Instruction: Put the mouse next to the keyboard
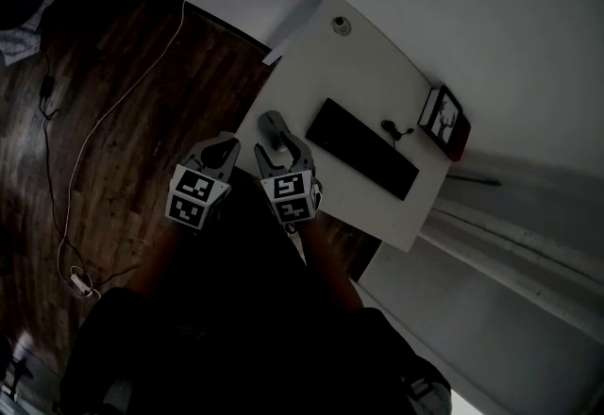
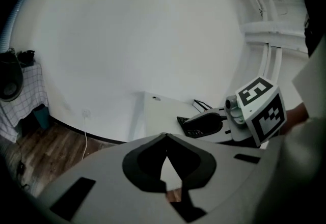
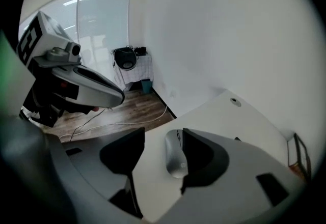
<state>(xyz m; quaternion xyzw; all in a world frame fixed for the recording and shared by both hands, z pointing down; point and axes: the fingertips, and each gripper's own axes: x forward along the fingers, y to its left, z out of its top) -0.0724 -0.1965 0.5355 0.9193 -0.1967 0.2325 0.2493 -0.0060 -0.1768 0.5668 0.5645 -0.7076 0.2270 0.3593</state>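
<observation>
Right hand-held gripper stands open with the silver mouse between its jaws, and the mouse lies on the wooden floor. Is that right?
Not the floor: the right gripper view shows the mouse lying on the white table. The rest holds: the right hand-held gripper stands open with the silver mouse between its jaws.

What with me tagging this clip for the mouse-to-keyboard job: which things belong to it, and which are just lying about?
Part of the job: mouse, between the open jaws of the right hand-held gripper; keyboard; white table.

Lying about: picture frame at the table's corner; white cable on the wooden floor.
</observation>
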